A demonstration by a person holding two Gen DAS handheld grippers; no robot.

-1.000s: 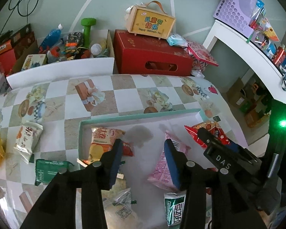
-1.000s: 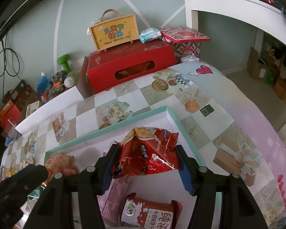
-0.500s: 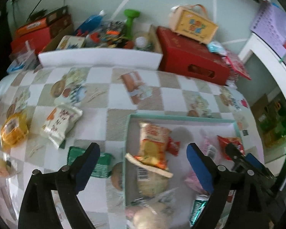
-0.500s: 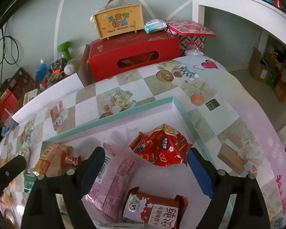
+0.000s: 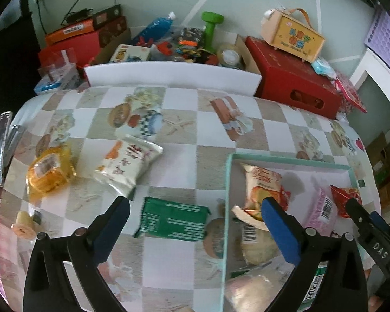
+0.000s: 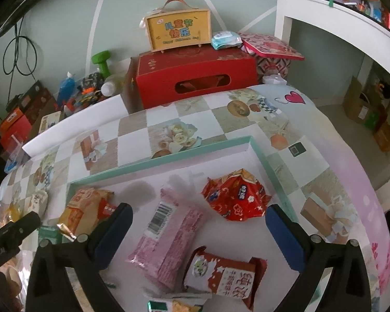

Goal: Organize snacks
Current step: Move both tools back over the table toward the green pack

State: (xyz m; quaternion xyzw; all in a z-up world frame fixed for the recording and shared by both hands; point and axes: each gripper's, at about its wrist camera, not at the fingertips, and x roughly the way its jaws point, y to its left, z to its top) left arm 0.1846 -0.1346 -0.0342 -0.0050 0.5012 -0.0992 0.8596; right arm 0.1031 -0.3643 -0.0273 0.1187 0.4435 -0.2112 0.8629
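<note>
Far left on the checkered tablecloth (image 5: 184, 179) sits a yellow-orange snack pack (image 5: 48, 173), its label too blurred to read, and just right of it a white packet (image 5: 128, 162) with red Chinese characters. Near the left gripper (image 5: 192, 221) lies a green packet (image 5: 173, 219), white small print unreadable, flat on open cloth just left of the teal-rimmed tray (image 5: 227, 182). That gripper hangs over the tray's left rim, blue pads spread wide, nothing between them; one pad is over the cloth, the other over the tray.

Inside the tray, left to right: an orange-and-red bag (image 6: 87, 212) against the left wall, a pink pack (image 6: 169, 241) with its barcode facing up, a crumpled red bag (image 6: 236, 199) with blue-and-white writing near the right wall, and nearest, a red-and-white packet (image 6: 222, 273) with big Chinese characters. The right gripper (image 6: 199, 223) hovers above the pink pack, pads wide apart and empty. The tray's far strip is bare white floor.

Beyond the table edge, a red box (image 6: 197, 79) carries a yellow case (image 6: 179, 31) reading "Happy Children's Day". "DAS" shows on the right gripper's body in the left view.
</note>
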